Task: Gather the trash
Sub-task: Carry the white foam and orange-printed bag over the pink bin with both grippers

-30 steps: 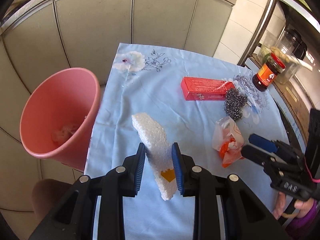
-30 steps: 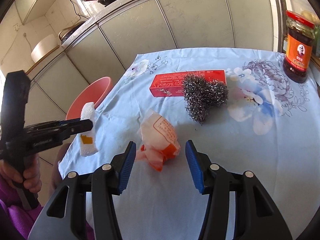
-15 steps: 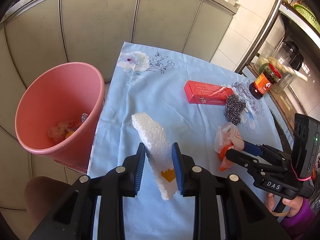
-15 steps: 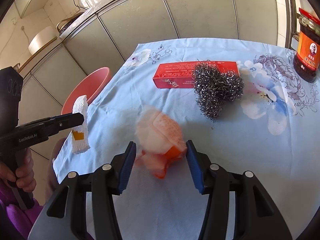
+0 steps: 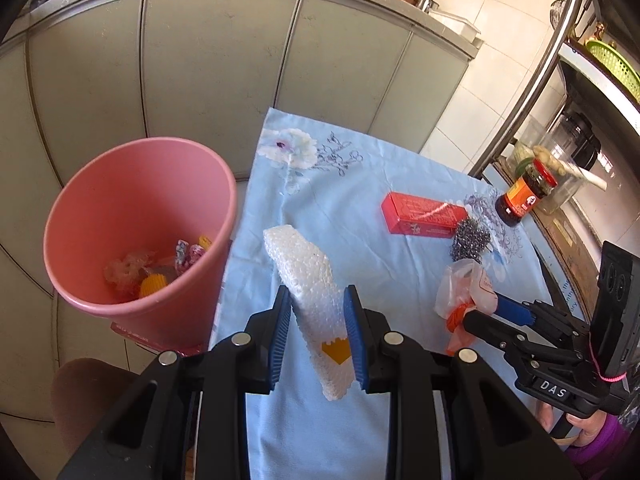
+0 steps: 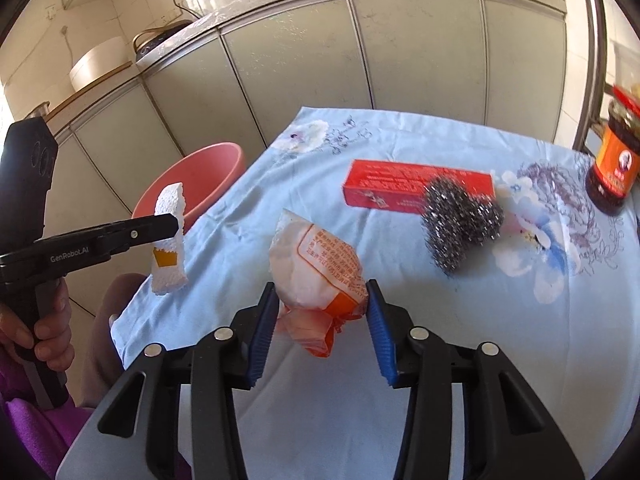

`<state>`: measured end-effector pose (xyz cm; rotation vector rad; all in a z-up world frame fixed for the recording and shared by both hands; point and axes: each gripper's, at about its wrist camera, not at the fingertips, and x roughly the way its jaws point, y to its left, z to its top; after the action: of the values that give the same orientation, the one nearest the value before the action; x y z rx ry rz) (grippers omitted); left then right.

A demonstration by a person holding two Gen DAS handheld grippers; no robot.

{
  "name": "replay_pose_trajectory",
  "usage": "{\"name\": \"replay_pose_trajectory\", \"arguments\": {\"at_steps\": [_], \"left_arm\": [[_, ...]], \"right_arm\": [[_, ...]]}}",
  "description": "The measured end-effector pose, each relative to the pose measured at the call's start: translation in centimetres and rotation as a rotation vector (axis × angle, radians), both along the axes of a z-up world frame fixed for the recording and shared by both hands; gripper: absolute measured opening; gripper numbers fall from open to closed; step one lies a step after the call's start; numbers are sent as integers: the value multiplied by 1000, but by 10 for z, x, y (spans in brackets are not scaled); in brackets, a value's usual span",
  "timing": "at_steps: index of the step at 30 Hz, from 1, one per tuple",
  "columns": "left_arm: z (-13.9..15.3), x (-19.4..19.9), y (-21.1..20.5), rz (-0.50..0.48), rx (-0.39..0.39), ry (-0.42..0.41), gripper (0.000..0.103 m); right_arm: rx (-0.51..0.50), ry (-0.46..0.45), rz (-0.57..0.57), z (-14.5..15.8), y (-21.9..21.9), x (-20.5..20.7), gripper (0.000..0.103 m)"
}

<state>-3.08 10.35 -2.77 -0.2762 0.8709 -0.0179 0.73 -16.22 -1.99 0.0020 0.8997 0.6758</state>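
My left gripper (image 5: 317, 312) is shut on a white foam piece (image 5: 308, 276) with a yellow sticker and holds it above the table's left edge, beside the pink bin (image 5: 132, 236). The bin holds several bits of trash. The foam also shows in the right wrist view (image 6: 170, 240). My right gripper (image 6: 320, 316) is shut on a crumpled white and orange plastic bag (image 6: 316, 272) and holds it just above the blue tablecloth (image 6: 480, 340). The bag also shows in the left wrist view (image 5: 464, 292).
On the cloth lie a red box (image 6: 404, 188) and a steel wool scrubber (image 6: 456, 224). A sauce jar (image 6: 616, 164) stands at the right edge. Grey cabinets (image 5: 200, 60) stand behind the table. A brown stool (image 5: 88, 388) sits below the bin.
My right gripper has closed on the plastic bag and lifted it. My left gripper has risen with the foam, so more of the bin's inside shows.
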Motion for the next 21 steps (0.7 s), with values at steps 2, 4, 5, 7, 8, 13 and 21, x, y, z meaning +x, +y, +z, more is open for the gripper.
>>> {"name": "replay_pose_trajectory", "arguments": {"at_steps": [2, 4, 5, 7, 8, 13, 21], "left_arm": [[3, -3, 6, 12, 5, -14, 26], [5, -5, 11, 28, 12, -28, 27], [7, -6, 15, 37, 15, -36, 27], [9, -9, 21, 56, 22, -48, 27], [10, -10, 24, 65, 25, -53, 27], [16, -14, 41, 121, 38, -85, 27], [22, -21, 62, 193, 89, -125, 27]], "right_arm": [[-2, -18, 16, 6, 7, -2, 45], [-7, -32, 31, 11, 15, -2, 45], [-8, -39, 40, 14, 20, -2, 45], [-3, -44, 56, 19, 29, -1, 45], [6, -40, 61, 21, 32, 0, 45], [34, -52, 91, 34, 58, 5, 45], [74, -71, 145, 51, 99, 9, 45]]}}
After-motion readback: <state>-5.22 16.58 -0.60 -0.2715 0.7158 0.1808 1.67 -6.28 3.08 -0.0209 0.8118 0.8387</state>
